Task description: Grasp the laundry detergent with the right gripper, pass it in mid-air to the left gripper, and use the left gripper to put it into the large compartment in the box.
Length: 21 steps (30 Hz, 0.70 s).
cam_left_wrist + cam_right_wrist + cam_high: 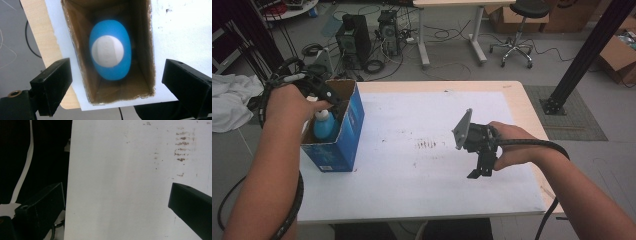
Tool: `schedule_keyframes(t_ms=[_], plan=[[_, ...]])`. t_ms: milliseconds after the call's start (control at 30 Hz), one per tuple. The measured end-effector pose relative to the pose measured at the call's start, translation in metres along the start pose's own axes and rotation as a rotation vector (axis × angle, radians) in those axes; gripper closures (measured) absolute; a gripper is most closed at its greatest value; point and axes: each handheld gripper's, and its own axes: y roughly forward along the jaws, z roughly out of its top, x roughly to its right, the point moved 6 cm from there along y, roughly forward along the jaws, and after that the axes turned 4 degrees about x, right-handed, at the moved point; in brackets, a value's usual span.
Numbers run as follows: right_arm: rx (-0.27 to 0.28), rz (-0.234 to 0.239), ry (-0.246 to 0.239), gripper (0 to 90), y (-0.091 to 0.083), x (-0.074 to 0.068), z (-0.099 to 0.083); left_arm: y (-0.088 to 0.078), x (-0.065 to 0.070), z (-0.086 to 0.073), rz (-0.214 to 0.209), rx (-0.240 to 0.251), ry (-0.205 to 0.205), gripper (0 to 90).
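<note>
An open blue cardboard box (349, 132) stands upright at the left side of the white table (437, 115). Inside it stands a blue bottle (324, 125) with a white cap. My left gripper (334, 100) hangs over the box mouth. In the left gripper view, the box (147, 50) and the bottle (110, 53) lie straight below. My left gripper (117, 68) is open there, its jaws wide apart, above the bottle and not touching it. My right gripper (479, 172) hovers over the right half of the table. In the right gripper view, my right gripper (117, 191) is open over bare tabletop (120, 170).
Faint brown smudges (427, 145) mark the table's middle. On the floor beyond stand computer towers (354, 37), a desk, a rolling stool (519, 30) and cardboard boxes (619, 57). A black slanted post (582, 55) rises at the right. A white cloth (229, 100) lies at the left.
</note>
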Motion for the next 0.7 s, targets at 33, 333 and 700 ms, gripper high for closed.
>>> schedule_keyframes(t_ms=[33,333,700], plan=[[-0.001,0.000,0.002,0.2,0.000,0.000,0.000,-0.001,0.001,0.000,0.001,0.003,-0.001,9.8],[0.001,0.000,0.004,0.2,-0.001,-0.001,0.000,-0.014,0.015,-0.002,0.010,0.003,0.054,4.2],[-0.002,0.003,0.012,0.2,-0.002,-0.003,-0.003,-0.029,0.040,-0.003,0.000,0.015,0.149,0.2]])
